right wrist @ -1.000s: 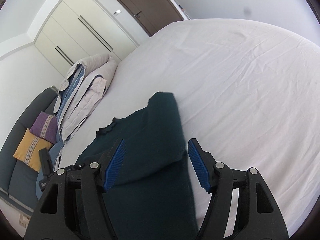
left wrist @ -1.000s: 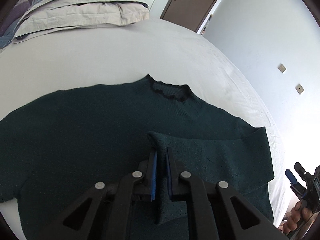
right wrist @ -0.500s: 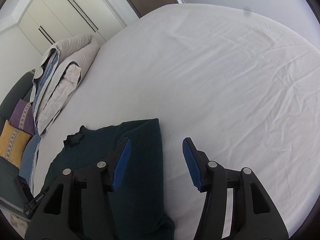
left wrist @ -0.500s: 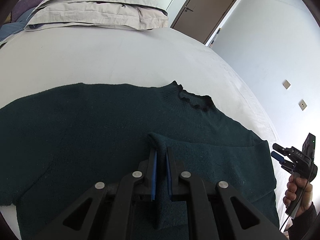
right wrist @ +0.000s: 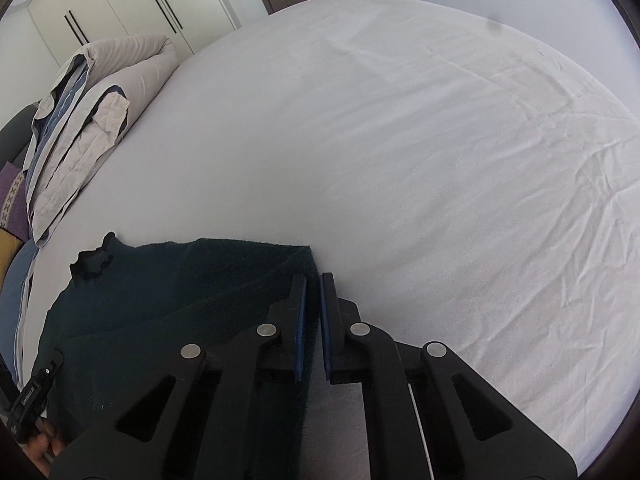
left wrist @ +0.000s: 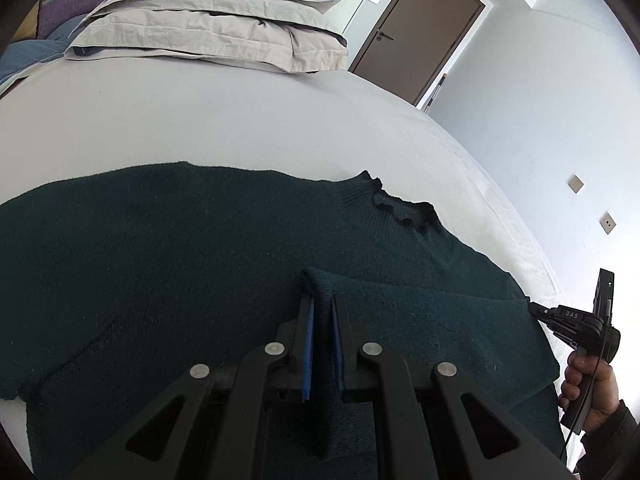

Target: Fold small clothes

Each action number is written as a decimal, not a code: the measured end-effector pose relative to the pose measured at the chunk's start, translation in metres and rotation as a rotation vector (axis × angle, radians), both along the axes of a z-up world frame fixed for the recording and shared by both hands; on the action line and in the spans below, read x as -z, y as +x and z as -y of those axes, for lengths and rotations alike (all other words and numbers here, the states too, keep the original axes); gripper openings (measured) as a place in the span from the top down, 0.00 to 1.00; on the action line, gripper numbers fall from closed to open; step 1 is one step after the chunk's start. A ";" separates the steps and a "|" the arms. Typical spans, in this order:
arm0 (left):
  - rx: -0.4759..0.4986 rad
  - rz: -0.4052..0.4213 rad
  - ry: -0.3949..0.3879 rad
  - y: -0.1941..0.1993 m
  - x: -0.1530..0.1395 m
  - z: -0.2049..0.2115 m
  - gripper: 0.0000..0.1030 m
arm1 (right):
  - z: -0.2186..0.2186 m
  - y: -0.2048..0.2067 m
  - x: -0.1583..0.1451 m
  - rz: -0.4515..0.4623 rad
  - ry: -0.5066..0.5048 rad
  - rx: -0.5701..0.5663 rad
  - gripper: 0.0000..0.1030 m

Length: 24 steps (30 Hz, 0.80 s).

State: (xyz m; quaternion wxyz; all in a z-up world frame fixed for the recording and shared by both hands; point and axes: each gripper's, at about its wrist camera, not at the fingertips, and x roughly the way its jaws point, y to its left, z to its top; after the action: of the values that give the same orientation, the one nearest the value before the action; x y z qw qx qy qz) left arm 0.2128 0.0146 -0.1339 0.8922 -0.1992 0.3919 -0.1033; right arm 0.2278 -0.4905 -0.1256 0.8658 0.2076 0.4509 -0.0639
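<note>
My left gripper (left wrist: 322,340) pinches the sleeve cuff (left wrist: 320,284) over the sweater (left wrist: 160,260) on the bed (right wrist: 400,140). My right gripper (right wrist: 313,320) has just been closing on the sweater's right edge; a shallow bite could slip and skew the fold.

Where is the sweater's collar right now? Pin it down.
In the left wrist view the collar lies right of centre on the white bed sheet, at the dark green sweater's far edge, beyond the left gripper.
</note>
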 end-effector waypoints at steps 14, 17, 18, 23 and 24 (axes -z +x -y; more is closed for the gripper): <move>0.006 -0.032 -0.023 -0.004 0.007 -0.004 0.87 | -0.065 -0.100 -0.030 -0.008 -0.067 -0.110 0.57; 0.005 -0.033 -0.024 -0.004 0.007 -0.004 0.87 | -0.077 -0.099 -0.009 -0.116 -0.182 -0.125 0.62; 0.005 -0.032 -0.025 -0.004 0.007 -0.004 0.87 | -0.075 -0.102 -0.006 -0.102 -0.192 -0.131 0.63; 0.004 -0.031 -0.026 -0.006 0.007 -0.004 0.87 | -0.065 -0.104 -0.009 -0.097 -0.177 -0.109 0.83; 0.002 -0.031 -0.028 -0.007 0.007 -0.004 0.87 | -0.067 -0.105 -0.010 -0.100 -0.184 -0.113 0.84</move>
State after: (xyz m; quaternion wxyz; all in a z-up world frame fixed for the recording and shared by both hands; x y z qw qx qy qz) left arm 0.2054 0.0191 -0.1412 0.8831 -0.2129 0.4043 -0.1066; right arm 0.1232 -0.4236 -0.1160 0.8597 0.0982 0.4969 -0.0665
